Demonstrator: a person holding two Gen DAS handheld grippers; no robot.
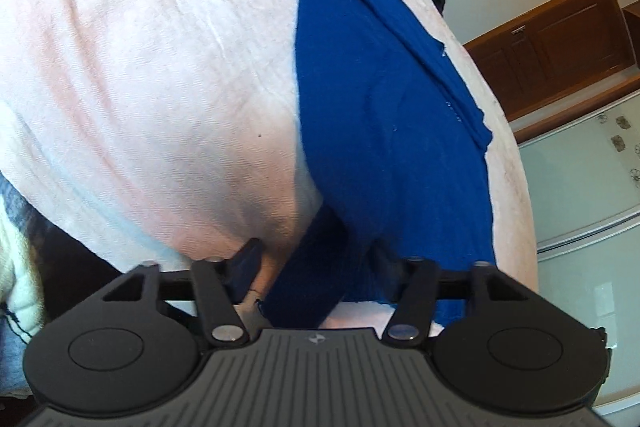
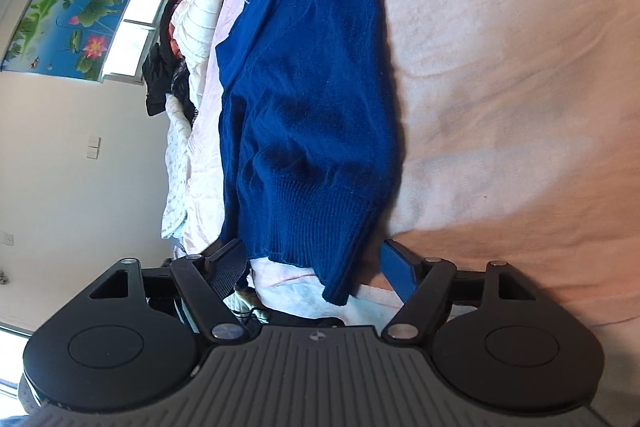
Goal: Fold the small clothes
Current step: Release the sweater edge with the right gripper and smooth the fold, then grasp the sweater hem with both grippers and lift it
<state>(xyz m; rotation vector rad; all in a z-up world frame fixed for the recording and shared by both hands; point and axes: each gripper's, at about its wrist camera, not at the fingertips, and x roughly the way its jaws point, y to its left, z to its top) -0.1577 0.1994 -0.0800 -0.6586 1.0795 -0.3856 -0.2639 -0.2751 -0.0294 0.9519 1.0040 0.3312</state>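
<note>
Pale pink bedding [image 1: 140, 67] covers the bed that serves as the work surface, with a heap of other clothes [image 2: 172, 67] at the far end and a lotus poster [image 2: 68, 23] on the wall. At the left gripper [image 1: 316, 267] the jaws stand apart with the near ribbed hem of the blue knit sweater [image 1: 384, 131] lying between them, not pinched. The right gripper [image 2: 316, 263] is likewise spread wide, the sweater's ribbed corner hanging just ahead of it at 12 o'clock. From both claws the garment runs outward toward 12 and 1 o'clock, already doubled lengthwise, a sleeve laid along its far edge. It looks soft, light and limp, with some knit bulk, so it should sag and stretch if lifted by one point. The ribbed hem is the firmest part; I would take a corner of it in each claw, catching all layers, and carry it toward the collar. A wooden cabinet [image 1: 560, 47] stands beyond the bed.
</note>
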